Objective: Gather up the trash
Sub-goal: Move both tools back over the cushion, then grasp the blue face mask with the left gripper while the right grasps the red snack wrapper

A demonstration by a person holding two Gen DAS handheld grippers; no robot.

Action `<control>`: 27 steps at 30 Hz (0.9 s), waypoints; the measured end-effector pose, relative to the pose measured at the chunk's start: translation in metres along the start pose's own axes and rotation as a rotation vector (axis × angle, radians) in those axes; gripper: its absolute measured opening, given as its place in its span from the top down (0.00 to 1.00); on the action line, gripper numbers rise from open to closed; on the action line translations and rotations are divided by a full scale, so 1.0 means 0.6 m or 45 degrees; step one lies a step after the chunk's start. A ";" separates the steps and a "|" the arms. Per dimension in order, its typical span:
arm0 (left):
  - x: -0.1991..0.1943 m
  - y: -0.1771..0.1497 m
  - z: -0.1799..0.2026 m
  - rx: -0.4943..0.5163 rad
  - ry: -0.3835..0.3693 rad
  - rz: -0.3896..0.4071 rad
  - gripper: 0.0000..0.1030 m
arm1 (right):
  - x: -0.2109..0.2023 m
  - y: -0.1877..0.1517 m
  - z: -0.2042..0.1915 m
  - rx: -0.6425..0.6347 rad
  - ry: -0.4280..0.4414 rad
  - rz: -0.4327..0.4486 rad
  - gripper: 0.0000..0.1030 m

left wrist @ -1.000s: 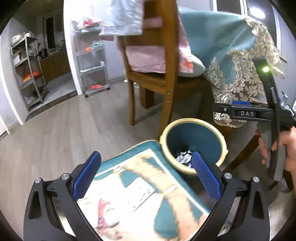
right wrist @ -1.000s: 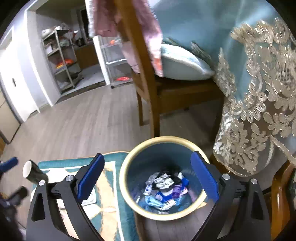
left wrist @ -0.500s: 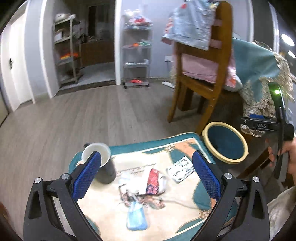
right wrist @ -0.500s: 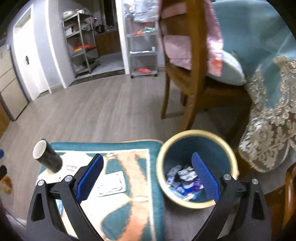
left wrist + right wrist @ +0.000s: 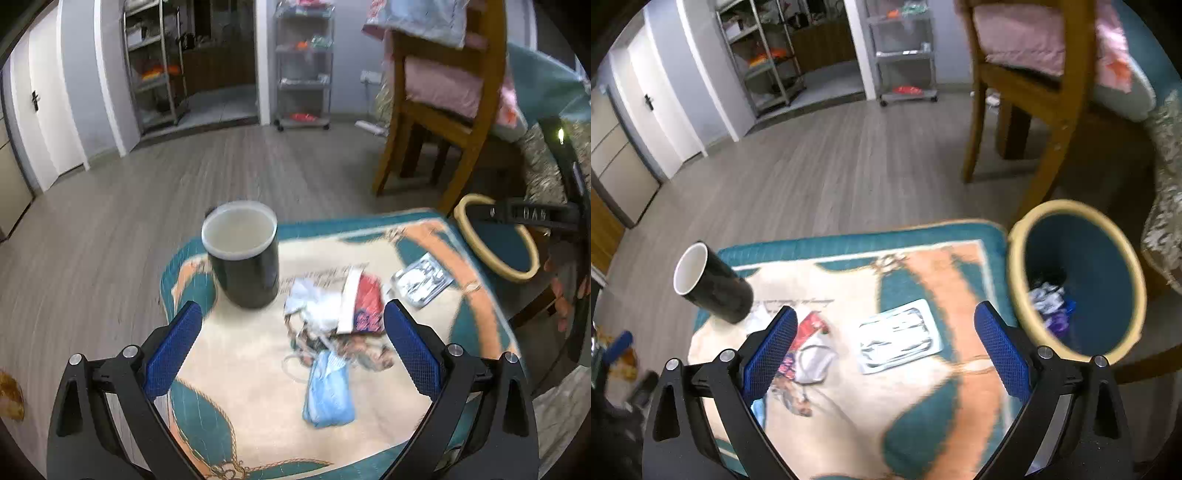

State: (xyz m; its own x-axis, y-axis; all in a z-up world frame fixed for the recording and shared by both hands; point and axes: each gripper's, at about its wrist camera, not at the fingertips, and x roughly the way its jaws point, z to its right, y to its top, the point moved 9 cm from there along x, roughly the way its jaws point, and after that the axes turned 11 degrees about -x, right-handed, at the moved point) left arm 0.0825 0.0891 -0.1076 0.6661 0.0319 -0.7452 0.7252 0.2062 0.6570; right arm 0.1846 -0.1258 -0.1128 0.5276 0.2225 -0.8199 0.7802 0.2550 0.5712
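Note:
Trash lies on a teal and cream rug: a red and white wrapper, crumpled white paper, a blue face mask and a silver packet. My left gripper is open and empty, just above the wrapper and mask. My right gripper is open and empty above the silver packet. The teal bin with a cream rim stands at the rug's right edge, with wrappers inside. It also shows in the left wrist view.
A black cup with a white inside stands on the rug's far left; the right wrist view also shows the cup. A wooden chair and a lace-trimmed tablecloth stand behind the bin. Metal shelves line the far wall.
Both grippers have swung left, away from the bin and over the rug. The left one has come closer to the trash pile. Both stayed open.

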 end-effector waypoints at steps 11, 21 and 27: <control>0.098 -0.098 0.021 0.105 0.003 -0.175 0.06 | 0.129 -0.051 -0.103 -0.057 0.038 -0.205 0.07; 0.142 -0.122 0.020 0.037 -0.097 -0.303 0.09 | 0.199 -0.101 -0.139 -0.042 0.122 -0.400 0.42; 0.162 -0.151 0.037 0.095 -0.116 -0.407 0.35 | 0.196 -0.097 -0.152 -0.058 0.155 -0.385 0.59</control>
State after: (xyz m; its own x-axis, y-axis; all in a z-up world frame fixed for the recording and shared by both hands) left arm 0.0852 0.0517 -0.2368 0.4134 -0.1110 -0.9038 0.9083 0.1197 0.4007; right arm 0.1704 -0.0284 -0.2391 0.2283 0.2406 -0.9434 0.8779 0.3681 0.3063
